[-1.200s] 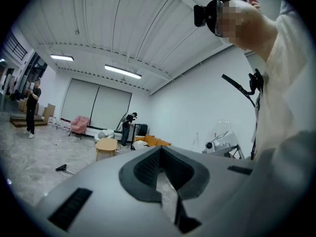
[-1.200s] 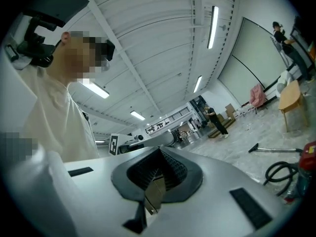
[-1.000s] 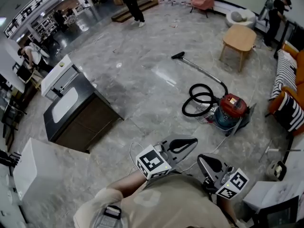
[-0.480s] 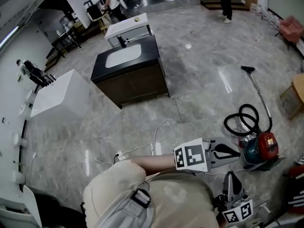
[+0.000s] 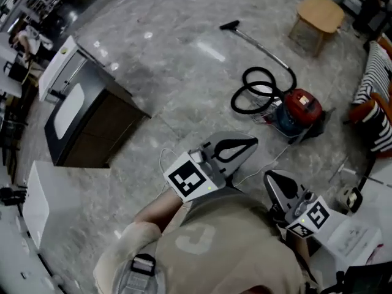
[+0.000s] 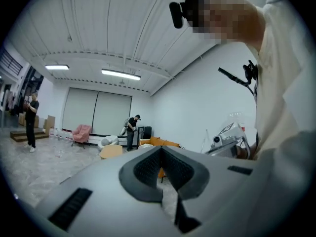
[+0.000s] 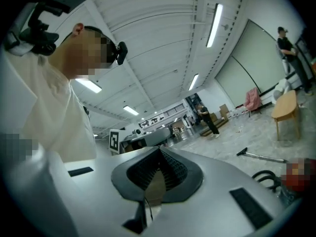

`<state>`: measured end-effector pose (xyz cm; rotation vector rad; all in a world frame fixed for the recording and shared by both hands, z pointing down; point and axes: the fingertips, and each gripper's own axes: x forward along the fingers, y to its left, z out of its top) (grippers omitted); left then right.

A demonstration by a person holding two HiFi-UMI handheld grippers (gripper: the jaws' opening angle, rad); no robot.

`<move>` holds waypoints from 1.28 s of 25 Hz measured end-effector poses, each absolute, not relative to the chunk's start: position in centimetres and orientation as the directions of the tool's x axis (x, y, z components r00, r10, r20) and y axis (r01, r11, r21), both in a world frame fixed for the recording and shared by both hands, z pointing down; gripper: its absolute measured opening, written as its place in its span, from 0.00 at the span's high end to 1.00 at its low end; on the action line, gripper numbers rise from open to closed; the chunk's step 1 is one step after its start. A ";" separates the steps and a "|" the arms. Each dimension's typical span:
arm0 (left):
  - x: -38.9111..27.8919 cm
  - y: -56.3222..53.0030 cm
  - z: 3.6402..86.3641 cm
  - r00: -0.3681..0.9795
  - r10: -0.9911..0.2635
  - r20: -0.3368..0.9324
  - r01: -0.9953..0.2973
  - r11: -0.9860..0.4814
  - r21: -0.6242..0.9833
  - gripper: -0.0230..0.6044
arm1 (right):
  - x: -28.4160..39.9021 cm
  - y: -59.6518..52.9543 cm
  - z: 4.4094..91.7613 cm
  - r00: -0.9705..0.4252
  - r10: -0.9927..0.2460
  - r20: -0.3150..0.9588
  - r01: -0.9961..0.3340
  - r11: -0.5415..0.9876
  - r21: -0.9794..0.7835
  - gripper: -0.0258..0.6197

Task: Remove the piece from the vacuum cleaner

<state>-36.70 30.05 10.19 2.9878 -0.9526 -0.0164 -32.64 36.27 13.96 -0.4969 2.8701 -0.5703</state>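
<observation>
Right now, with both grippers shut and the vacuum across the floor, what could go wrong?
A white cable lies on the floor between the person and the vacuum cleaner: trip or snag risk.
The black hose is coiled loose beside it; tugging a piece may drag the canister.
The left gripper and right gripper are shut, so they could shove rather than grasp.

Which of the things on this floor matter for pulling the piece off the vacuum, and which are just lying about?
Job: red canister vacuum cleaner; its coiled black hose; its metal wand with black floor nozzle.
Lying about: wooden side table; dark cabinet with white sink top; black-and-white striped cushion.
</observation>
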 end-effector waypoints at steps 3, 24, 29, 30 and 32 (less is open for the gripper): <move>-36.2 26.6 11.1 0.857 -0.515 0.016 -0.514 -0.853 0.084 0.96 | -31.1 32.7 13.9 -0.890 -0.447 -0.094 -0.361 0.813 -0.456 0.96; -35.3 16.0 12.0 0.950 -0.311 0.028 -0.312 -0.948 0.068 0.96 | -31.8 20.2 14.4 -0.752 -0.657 -0.055 -0.568 0.688 -0.452 0.96; -31.9 15.5 13.4 0.966 -0.251 0.069 -0.256 -0.964 0.069 0.96 | -29.6 19.4 15.2 -0.752 -0.657 -0.055 -0.563 0.683 -0.465 0.96; -31.1 15.3 13.6 0.966 -0.248 0.077 -0.254 -0.965 0.068 0.96 | -28.7 19.1 15.3 -0.748 -0.662 -0.058 -0.566 0.681 -0.465 0.96; -29.3 15.1 13.9 0.965 -0.248 0.089 -0.255 -0.964 0.079 0.96 | -26.8 18.7 15.4 -0.738 -0.671 -0.068 -0.570 0.674 -0.469 0.96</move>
